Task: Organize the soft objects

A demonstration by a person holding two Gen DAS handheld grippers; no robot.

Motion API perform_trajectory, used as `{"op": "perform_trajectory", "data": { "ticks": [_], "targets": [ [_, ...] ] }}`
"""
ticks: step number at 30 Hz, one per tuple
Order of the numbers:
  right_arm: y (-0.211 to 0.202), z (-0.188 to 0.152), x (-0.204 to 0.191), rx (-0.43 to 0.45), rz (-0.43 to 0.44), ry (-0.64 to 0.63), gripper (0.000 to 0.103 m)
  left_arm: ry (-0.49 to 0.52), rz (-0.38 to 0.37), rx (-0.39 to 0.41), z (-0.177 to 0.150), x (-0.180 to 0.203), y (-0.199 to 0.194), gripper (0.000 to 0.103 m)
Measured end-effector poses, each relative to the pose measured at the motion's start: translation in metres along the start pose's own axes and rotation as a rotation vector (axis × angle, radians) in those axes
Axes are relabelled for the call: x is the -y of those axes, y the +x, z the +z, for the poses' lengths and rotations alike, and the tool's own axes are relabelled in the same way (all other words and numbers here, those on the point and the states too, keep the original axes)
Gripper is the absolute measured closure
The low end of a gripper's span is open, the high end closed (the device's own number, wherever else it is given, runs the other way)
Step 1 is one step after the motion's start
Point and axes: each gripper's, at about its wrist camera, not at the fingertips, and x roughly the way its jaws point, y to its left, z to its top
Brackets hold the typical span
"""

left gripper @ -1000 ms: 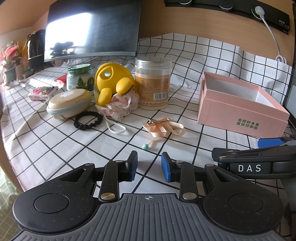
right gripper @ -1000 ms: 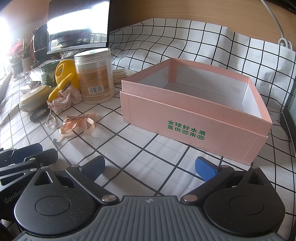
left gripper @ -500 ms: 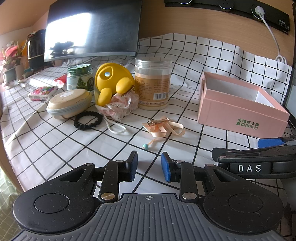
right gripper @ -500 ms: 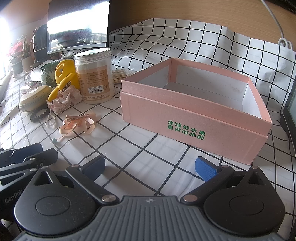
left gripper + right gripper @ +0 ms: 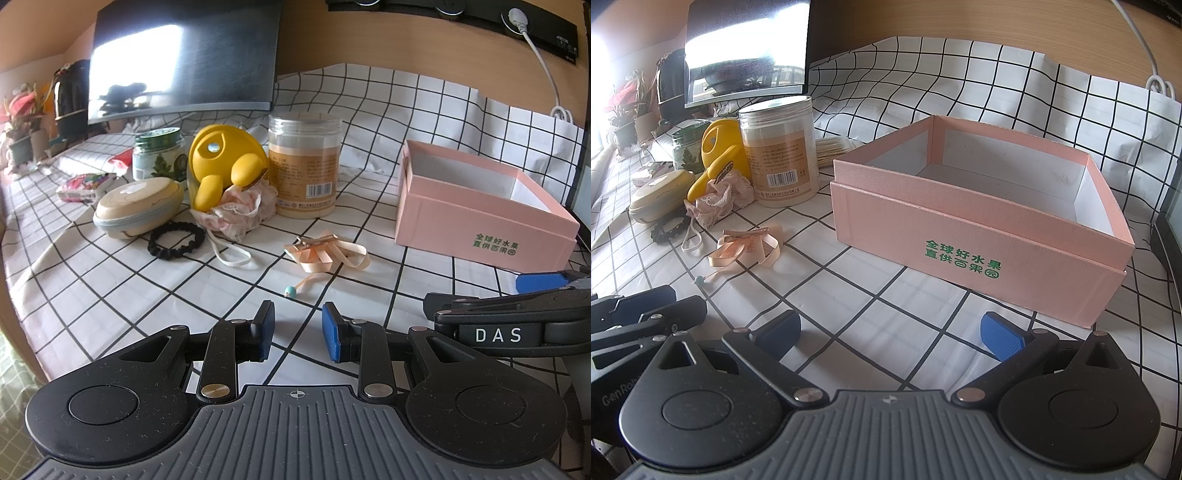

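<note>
with both the left gripper and right gripper empty, fingers apart, the limp ribbon bow could slip a shallow pinch short of the pink box.

left tongs: no change in place or in the narrow gap between the pads across the second
right tongs: no change, same wide spread
peach ribbon bow: no shift
pink box: no shift
</note>
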Motion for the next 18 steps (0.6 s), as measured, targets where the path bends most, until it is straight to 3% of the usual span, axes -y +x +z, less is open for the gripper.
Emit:
{"op": "perform_trajectory", "data": {
  "ticks": [5, 8, 13, 18],
  "targets": [
    [-0.001, -0.003, 0.001, -0.003, 0.001, 0.001, 0.000, 0.019, -0.006, -0.013, 0.002, 0.000, 0.002, 0.071],
    [0.000, 0.004, 0.003, -0.088, 0.006, 0.001, 0.000, 0.014, -0.046, -0.046, 0.007, -0.008, 0.003, 0.071],
    [0.006, 0.016, 0.001, -0.169, 0.004, -0.003, 0.000, -0.042, -0.200, -0.148, 0.024, -0.040, 0.011, 0.079],
    [0.008, 0.024, -0.001, -0.240, -0.010, 0.010, 0.000, -0.160, -0.365, -0.323, 0.045, -0.084, 0.027, 0.079]
  ]
}}
